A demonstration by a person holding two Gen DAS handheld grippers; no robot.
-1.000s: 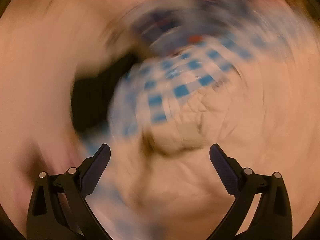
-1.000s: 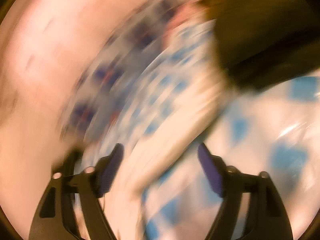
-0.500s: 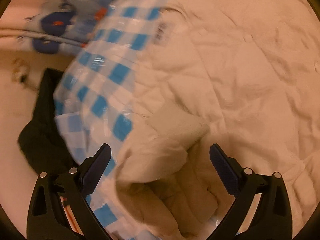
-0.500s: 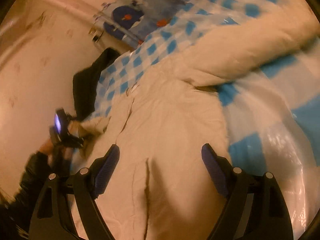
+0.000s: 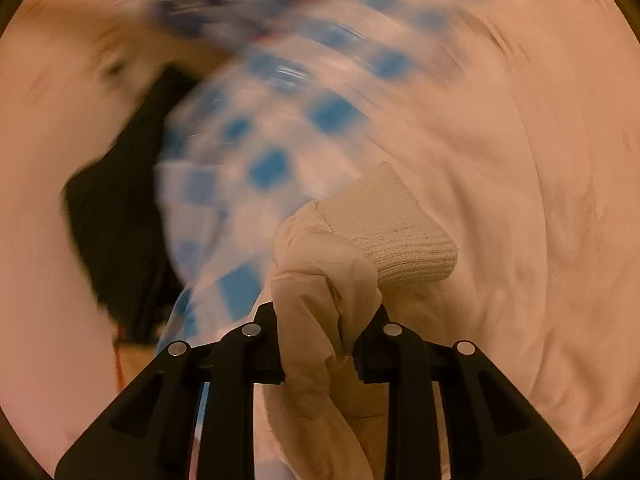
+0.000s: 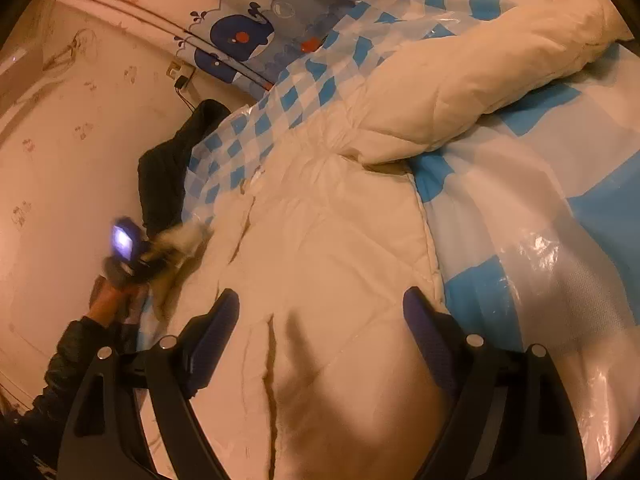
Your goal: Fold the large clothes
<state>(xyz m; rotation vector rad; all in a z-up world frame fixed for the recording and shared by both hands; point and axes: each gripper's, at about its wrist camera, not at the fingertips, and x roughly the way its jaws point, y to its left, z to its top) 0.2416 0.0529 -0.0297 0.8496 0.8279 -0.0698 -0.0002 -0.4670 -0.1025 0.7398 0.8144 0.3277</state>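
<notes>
Sleeve point(image 5: 320, 300) of one cream padded jacket point(image 6: 320, 240), ribbed cuff point(image 5: 392, 232) beyond, sits pinched between closing jaws of left tool point(image 5: 318, 344). Right tool point(image 6: 320, 312) spread wide, empty, over jacket body on blue-checked plastic sheet point(image 6: 540, 208). One black garment point(image 6: 172, 176) lies farther left.

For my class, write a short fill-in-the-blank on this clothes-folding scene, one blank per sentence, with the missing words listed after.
1. The left claw pinches the white jacket's sleeve just behind its ribbed ______.
2. The right claw hovers over the white jacket with nothing ______ its fingers.
3. The jacket lies on a plastic sheet checked in white and ______.
4. The garment at the sheet's far edge is ______ in colour.

Missing words: cuff; between; blue; black
</notes>
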